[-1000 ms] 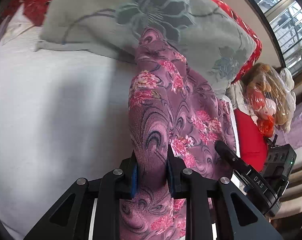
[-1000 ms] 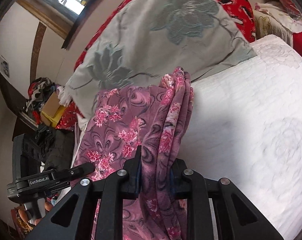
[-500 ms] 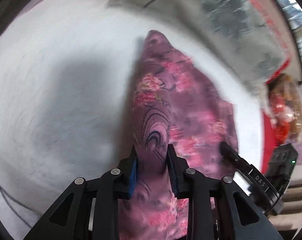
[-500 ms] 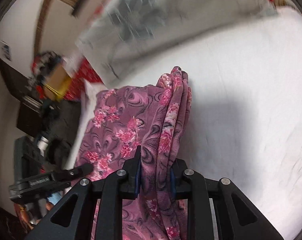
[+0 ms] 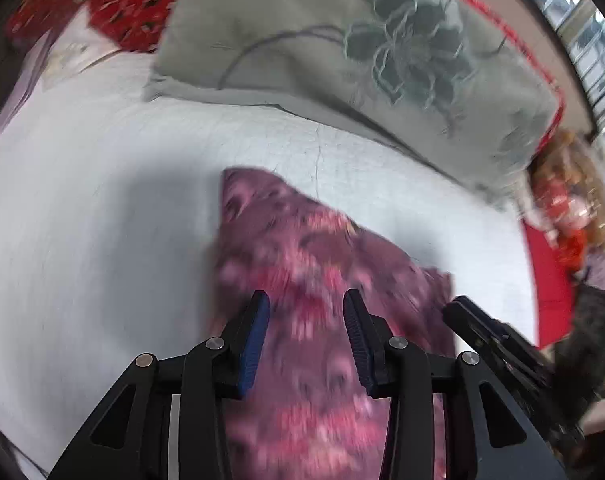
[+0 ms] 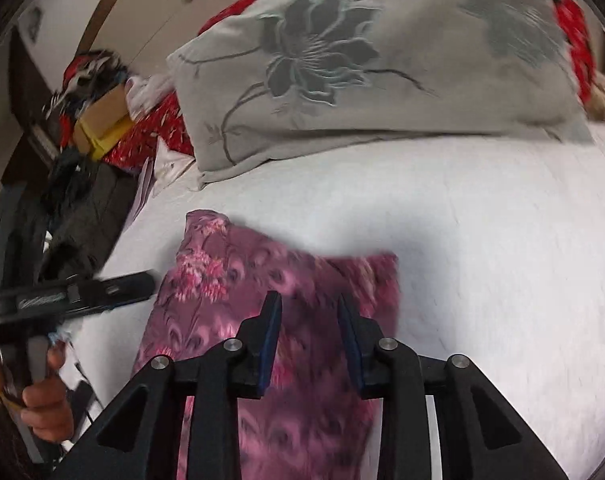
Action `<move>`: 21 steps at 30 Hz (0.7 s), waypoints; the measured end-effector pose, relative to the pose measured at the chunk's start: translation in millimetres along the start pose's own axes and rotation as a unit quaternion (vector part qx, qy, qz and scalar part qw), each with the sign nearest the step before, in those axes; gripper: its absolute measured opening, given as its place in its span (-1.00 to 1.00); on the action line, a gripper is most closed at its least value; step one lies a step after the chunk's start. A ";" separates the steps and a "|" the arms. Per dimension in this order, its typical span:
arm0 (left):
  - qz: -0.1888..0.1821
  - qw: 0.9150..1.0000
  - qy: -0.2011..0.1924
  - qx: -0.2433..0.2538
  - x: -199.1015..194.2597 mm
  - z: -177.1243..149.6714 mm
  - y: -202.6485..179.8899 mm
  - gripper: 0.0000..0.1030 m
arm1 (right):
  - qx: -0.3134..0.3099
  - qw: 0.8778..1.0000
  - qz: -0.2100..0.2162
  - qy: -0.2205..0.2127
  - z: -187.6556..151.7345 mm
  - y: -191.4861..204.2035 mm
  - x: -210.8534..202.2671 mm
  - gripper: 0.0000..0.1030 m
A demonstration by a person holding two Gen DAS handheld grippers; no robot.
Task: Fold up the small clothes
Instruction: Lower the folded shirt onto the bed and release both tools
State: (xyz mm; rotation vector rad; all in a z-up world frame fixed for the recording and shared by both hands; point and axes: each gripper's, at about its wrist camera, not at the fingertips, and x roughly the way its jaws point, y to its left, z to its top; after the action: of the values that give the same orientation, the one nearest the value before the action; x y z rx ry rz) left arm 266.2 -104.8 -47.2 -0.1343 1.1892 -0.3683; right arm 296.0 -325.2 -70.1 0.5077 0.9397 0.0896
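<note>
A purple garment with pink flowers lies folded and flat on the white bed sheet. My left gripper hovers over its near part. Its jaws are opening and the blue pads stand clear of the cloth, which shows in the gap below them. In the right wrist view the same garment lies under my right gripper. Those jaws are opening too, with cloth seen between them but not pinched. Each gripper appears in the other's view: the right gripper and the left gripper, held by a hand.
A grey pillow with a dark flower print lies across the head of the bed, over a red patterned cover. Stuffed toys in plastic sit at the bed's right side. Boxes and dark clothes are piled past its left edge.
Both grippers were shut on the hanging garment. Now both have spread their jaws and let go, and the garment lies flat on the sheet, nearer than the pillow.
</note>
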 end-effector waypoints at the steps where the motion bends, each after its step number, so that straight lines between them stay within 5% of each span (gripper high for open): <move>1: 0.014 1.000 0.001 0.004 8.1 3.4 -2.9 -0.26 | -0.001 1.000 -0.006 0.001 1.1 -2.3 7.3 -0.46; 5: 0.067 0.997 0.025 -0.003 49.6 18.6 -1.5 -0.11 | 0.007 0.999 -0.029 0.022 0.2 -20.9 47.2 -0.65; 8: 0.061 0.997 0.031 -0.025 49.5 25.0 0.7 -0.07 | -0.003 0.999 -0.032 0.020 6.6 -20.1 53.5 -0.65; 12: 0.038 0.998 0.033 -0.032 17.9 23.7 8.8 -0.34 | 0.027 0.999 -0.025 0.029 18.4 -24.5 33.7 -0.64; 13: 0.029 0.999 0.024 -0.024 4.9 18.9 8.5 -0.34 | 0.024 0.999 -0.013 0.024 17.3 -22.5 21.2 -0.51; 15: 0.024 1.000 0.005 0.002 -25.3 -3.7 11.0 -0.14 | -0.018 0.998 0.046 0.027 4.4 -9.7 -9.2 -0.51; 17: 0.030 0.999 -0.004 0.019 -41.2 -32.1 11.7 0.20 | -0.066 0.995 0.061 0.039 -17.6 2.9 -23.5 -0.48; 21: 0.074 0.995 0.039 0.048 -23.4 -73.4 8.1 0.28 | -0.103 0.990 -0.003 0.098 -61.4 4.5 -1.5 -0.49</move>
State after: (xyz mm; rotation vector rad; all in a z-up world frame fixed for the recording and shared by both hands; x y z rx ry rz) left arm 192.5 -82.5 -56.4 0.0511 1.2487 -0.3018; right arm 247.2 -298.5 -96.6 0.3076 1.1094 0.2323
